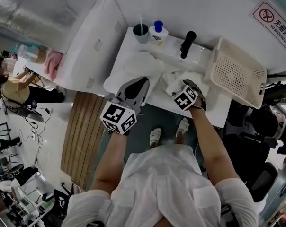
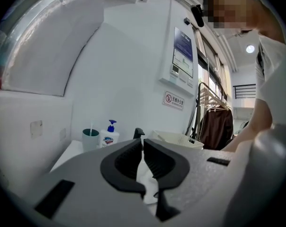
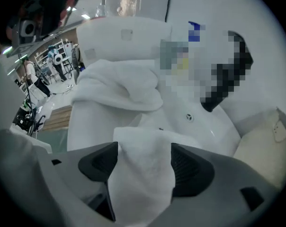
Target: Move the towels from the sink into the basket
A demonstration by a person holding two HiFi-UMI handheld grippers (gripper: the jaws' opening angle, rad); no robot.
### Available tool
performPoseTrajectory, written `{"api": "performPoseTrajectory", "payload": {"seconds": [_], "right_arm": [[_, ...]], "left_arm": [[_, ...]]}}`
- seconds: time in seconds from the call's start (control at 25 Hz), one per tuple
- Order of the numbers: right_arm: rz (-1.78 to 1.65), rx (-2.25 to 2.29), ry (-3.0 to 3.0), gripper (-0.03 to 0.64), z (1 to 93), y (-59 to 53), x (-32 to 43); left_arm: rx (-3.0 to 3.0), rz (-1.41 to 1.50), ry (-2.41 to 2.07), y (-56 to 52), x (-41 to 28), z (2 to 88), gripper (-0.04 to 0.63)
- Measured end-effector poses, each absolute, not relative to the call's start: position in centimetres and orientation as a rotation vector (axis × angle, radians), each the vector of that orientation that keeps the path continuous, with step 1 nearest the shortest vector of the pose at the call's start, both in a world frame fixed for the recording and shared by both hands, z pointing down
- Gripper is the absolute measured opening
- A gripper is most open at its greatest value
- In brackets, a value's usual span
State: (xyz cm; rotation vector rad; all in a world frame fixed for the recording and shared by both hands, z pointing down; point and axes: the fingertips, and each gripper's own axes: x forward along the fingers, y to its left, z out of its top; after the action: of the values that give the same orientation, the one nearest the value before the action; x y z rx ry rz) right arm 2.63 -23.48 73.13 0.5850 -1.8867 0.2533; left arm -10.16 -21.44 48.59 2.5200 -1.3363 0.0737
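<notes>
Your right claw (image 3: pixel 144 151) stands spread wide above the sink (image 3: pixel 200 124), a white towel (image 3: pixel 140 193) filling the gap between its jaws; your left claw (image 2: pixel 142 149) is almost pressed together, seemingly empty.

- Left gripper (image 2: pixel 142 146) points nearly level, jaws almost together.
- Right gripper (image 3: pixel 144 150) tips steeply down, jaws wide apart, with a towel (image 3: pixel 140 183) between them.
- Left forearm (image 1: pixel 107 162) and right forearm (image 1: pixel 213 141) reach forward, both bare.
</notes>
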Motion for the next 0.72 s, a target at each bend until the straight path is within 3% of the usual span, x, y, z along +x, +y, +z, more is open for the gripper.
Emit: {"api": "performPoseTrajectory", "payload": {"seconds": [0.72], "right_arm": [[0.345, 0.455, -1.797, 0.317, 81.0, -24.6, 1.7]], "left_arm": [[2.459, 0.120, -1.348, -22.5, -11.5, 52.1, 0.020]]}}
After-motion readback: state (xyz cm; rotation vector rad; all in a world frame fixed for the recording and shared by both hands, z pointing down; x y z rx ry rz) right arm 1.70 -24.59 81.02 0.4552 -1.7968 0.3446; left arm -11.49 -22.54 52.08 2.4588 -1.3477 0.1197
